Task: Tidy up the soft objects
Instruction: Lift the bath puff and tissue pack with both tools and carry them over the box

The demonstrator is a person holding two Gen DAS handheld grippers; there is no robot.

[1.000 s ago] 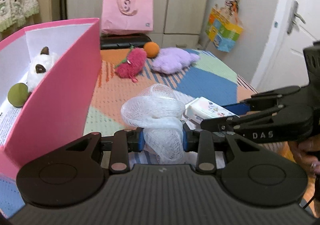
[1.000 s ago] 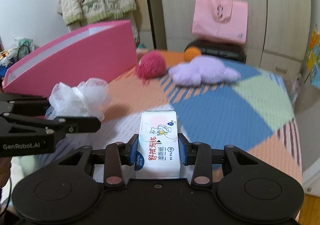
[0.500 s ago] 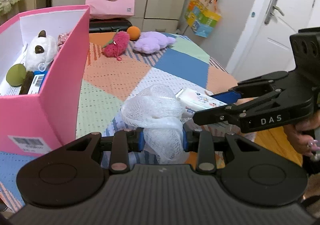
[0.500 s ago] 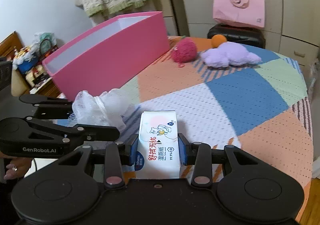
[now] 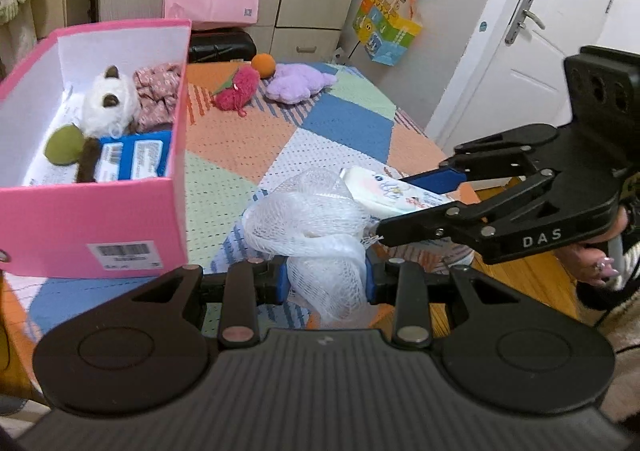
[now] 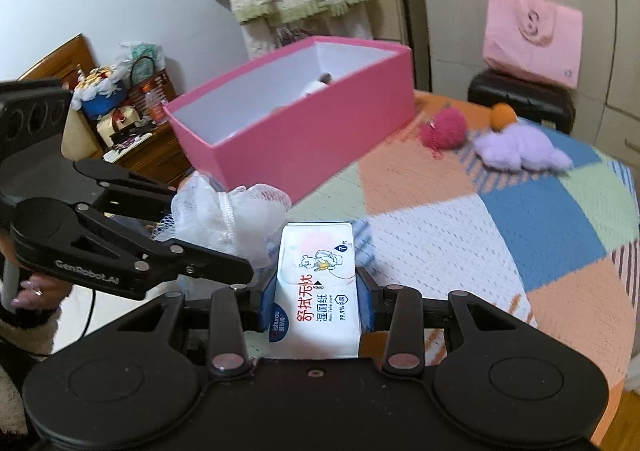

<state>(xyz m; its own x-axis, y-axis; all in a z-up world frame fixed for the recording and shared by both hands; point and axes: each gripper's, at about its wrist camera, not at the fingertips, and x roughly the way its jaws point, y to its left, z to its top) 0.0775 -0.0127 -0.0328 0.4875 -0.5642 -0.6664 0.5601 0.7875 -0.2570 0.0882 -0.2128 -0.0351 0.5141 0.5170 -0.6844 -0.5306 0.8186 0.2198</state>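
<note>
the pink box (image 5: 132, 227) lies ahead and to the left of both tools, its long axis running away from the near end wall to the far one — and the left tool (image 5: 326, 277) is the nearer of the two, so the mesh bath pouf (image 5: 308, 219) it pinches probably goes in first. the right tool (image 6: 316, 301) is clamped on a pack of wet wipes (image 6: 316, 287), held alongside the pouf and just to its right, both clear of the patchwork-covered tabletop (image 5: 344, 119).

inside the box: a white plush cat (image 5: 110, 103), a pink patterned cloth (image 5: 158, 93), a green ball (image 5: 64, 145) and a blue-edged packet (image 5: 134, 159), with bare floor at the near left. still out on the tabletop, well beyond, lie a red plush strawberry (image 5: 236, 91), an orange ball (image 5: 264, 65) and a purple plush (image 5: 298, 83).
</note>
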